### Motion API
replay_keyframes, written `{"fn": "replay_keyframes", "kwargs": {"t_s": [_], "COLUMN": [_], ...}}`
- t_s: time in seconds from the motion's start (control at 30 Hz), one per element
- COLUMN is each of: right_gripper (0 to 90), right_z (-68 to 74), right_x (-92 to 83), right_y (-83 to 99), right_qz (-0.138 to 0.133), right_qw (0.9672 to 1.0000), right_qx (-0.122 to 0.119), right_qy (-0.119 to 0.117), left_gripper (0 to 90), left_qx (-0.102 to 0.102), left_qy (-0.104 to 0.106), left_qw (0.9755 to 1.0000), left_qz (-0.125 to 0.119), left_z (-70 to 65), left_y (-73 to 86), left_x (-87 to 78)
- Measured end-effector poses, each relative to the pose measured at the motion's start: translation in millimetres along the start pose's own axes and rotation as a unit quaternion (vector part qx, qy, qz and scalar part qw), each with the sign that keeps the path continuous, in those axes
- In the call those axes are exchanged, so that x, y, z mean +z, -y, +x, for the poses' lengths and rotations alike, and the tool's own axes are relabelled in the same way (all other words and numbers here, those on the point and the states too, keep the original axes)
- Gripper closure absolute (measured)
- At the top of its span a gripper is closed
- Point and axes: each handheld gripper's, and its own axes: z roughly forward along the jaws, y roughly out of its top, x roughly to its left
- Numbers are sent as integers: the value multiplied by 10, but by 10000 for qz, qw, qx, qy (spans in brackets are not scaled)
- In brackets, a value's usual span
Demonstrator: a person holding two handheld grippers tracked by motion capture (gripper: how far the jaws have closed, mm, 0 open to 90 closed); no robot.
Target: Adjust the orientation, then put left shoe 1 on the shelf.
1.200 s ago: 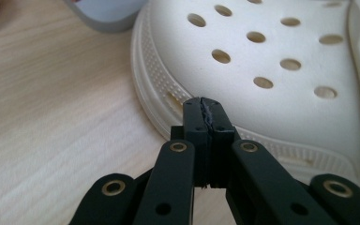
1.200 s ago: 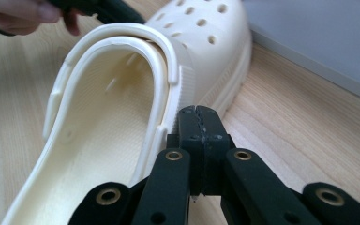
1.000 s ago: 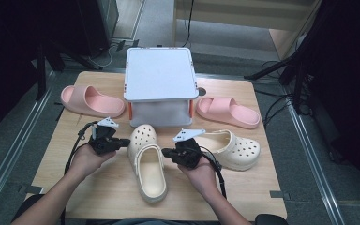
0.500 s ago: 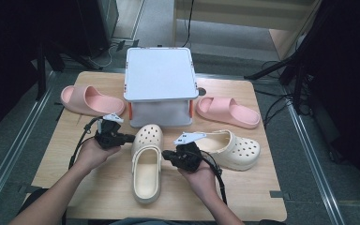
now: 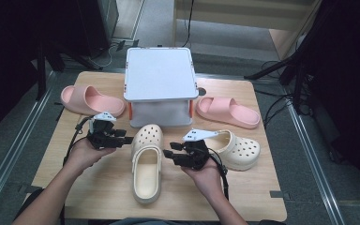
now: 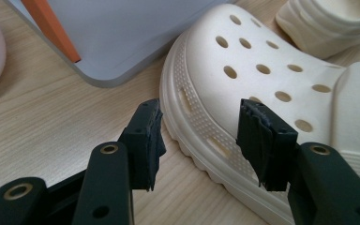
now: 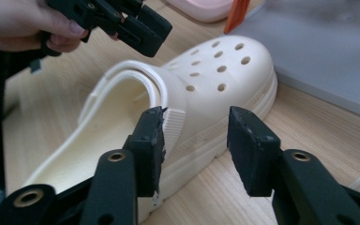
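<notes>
Both claws have just been opened, and the cream clog point(image 5: 146, 161) has been turned since a second ago, so that its toe now points at the grey box point(image 5: 159, 84). The placing is judged done. The left claw point(image 5: 125, 139) stands open beside the toe, nothing gripped; the right claw point(image 5: 168, 153) stands open at the strap side. The clog is of moulded foam, perforated, with a ribbed sole rim, and rests on the wood-grain surface point(image 5: 243, 187).

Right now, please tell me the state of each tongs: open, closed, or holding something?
Left tongs: open, just released, jaws astride the cream perforated foam clog's sole edge.
Right tongs: open, just released, holding nothing.
</notes>
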Motion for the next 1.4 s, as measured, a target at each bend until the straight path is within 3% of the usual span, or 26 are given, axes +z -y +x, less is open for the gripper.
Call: {"fn": "replay_keyframes", "kwargs": {"t_s": [0.13,0.17,0.2,0.27,0.47,0.6,0.63,0.77,1.0,1.2,1.4], "right_gripper": [511,502,502,555,562,562,576,576,526,483,486], "right_z": [7,21,24,38,112,155,183,223,287,321,307], "right_x": [-45,-67,-70,-83,-95,-95,-83,-66,-6,126,253], "right_y": [-10,-21,-25,-36,-76,-78,-85,-100,-110,-104,-113], "right_qz": [-39,14,9,1,14,33,131,246,307,364,399], "right_qw": [9999,9999,9998,9997,9997,9997,9993,9992,9994,9992,9988], "right_qx": [81,143,143,164,102,157,296,297,166,146,199], "right_qy": [-85,-77,-99,-201,-241,-195,-200,-140,-58,61,221], "left_gripper": [520,595,625,649,729,769,782,804,812,811,810], "left_qx": [67,146,71,6,107,66,92,158,246,342,310], "left_qy": [-56,49,115,112,48,-32,-7,47,88,49,-29], "left_qw": [10000,9999,9999,9999,9995,9994,9995,9994,9987,9985,9988], "left_qz": [4,-24,-3,-85,-302,-346,-307,-301,-427,-435,-370], "left_z": [-11,-17,-15,-19,-28,-25,-32,-57,-61,2,80], "left_y": [-28,-51,-73,-102,-198,-306,-358,-443,-753,-1077,-1242], "left_x": [-75,-126,-141,-178,-291,-359,-372,-396,-519,-565,-498]}}
